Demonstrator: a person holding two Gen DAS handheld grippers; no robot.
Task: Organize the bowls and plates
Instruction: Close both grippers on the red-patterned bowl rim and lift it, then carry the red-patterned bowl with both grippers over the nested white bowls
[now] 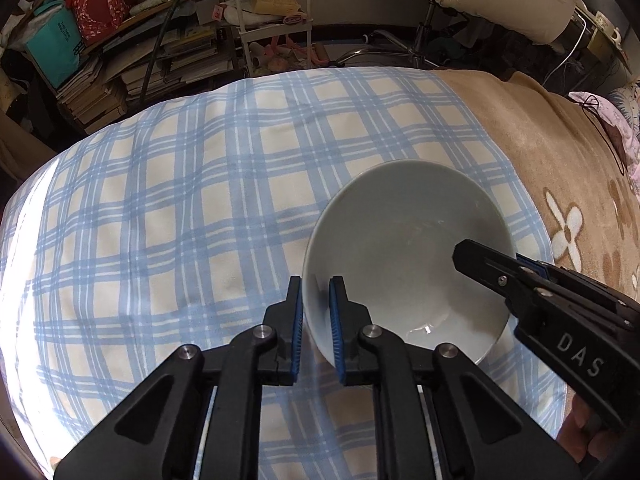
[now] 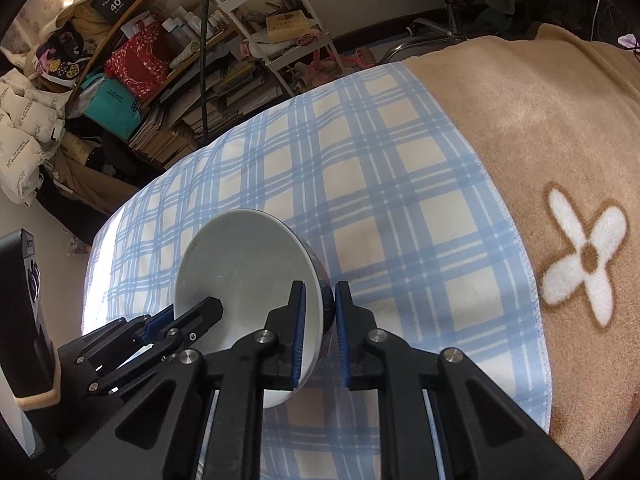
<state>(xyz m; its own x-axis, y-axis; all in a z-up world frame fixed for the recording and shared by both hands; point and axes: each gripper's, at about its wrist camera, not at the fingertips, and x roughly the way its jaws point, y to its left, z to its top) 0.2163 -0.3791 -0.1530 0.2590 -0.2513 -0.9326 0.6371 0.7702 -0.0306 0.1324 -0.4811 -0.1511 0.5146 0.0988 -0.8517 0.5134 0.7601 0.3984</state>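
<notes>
Pale grey bowl (image 1: pixel 404 256), lower right of frame, gripped by 2 grippers on checked cloth (image 1: pixel 180 200).
Left gripper (image 1: pixel 316 320) and right gripper (image 2: pixel 320 320) each pinch opposite rim walls, jaws nearly closed; uneven lifting could tilt or slip it.

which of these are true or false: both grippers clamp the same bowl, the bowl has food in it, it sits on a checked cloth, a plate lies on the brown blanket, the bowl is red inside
1. Both grippers clamp one bowl. True: the left gripper and right gripper each have jaws closed on the rim of the bowl, at opposite sides.
2. The bowl holds food. False: it is empty.
3. The bowl is over the blue checked cloth. True.
4. A plate lies on the brown blanket. False: no plate is in view.
5. The bowl is red inside. False: the inside is pale grey.
</notes>
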